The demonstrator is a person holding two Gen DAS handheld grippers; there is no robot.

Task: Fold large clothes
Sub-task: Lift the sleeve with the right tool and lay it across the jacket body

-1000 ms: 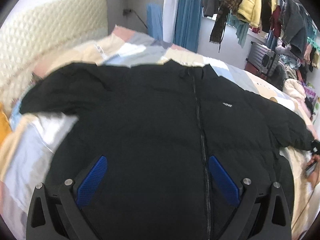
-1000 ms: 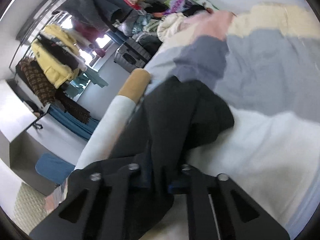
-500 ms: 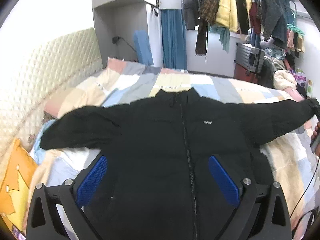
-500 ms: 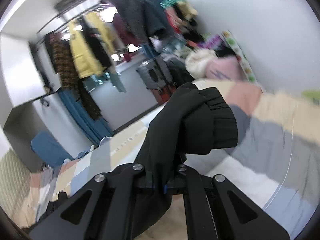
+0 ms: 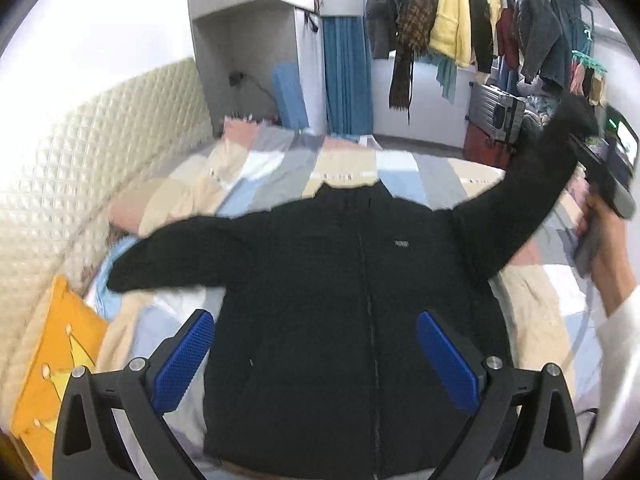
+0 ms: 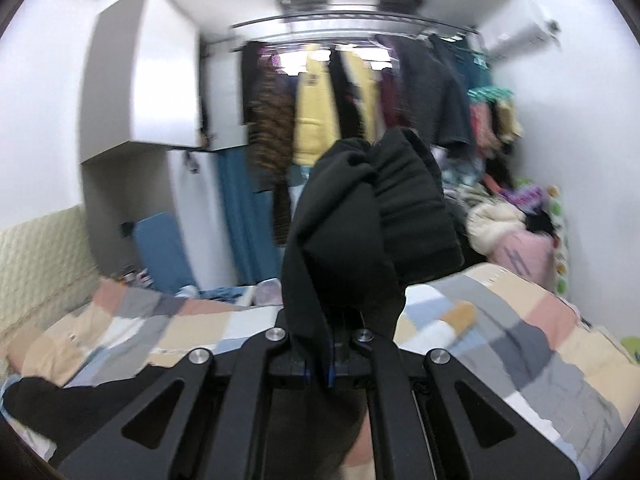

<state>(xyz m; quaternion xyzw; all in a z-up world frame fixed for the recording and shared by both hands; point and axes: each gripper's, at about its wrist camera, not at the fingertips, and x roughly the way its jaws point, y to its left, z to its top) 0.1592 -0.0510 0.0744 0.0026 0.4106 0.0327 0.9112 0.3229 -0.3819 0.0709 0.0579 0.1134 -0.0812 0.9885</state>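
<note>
A black zip-up puffer jacket [image 5: 340, 300] lies front-up on a patchwork bedspread [image 5: 280, 168], its left sleeve spread out flat. My left gripper [image 5: 316, 356] is open with blue pads, hovering above the jacket's lower front. My right gripper [image 6: 326, 356] is shut on the jacket's right sleeve [image 6: 372, 220] near the ribbed cuff and holds it raised in the air. In the left wrist view the lifted sleeve [image 5: 532, 192] rises to the right, with the right gripper [image 5: 600, 180] and the hand holding it at its end.
A quilted cream headboard [image 5: 80, 168] runs along the left. A yellow cushion [image 5: 56, 356] lies at the bed's left edge. A rack of hanging clothes [image 5: 460, 28], a suitcase [image 5: 496, 112] and blue curtain [image 5: 348, 76] stand beyond the bed.
My right gripper has lifted the sleeve cuff from the bedspread high into the air. My left gripper has pulled back and up, so more of the jacket shows.
</note>
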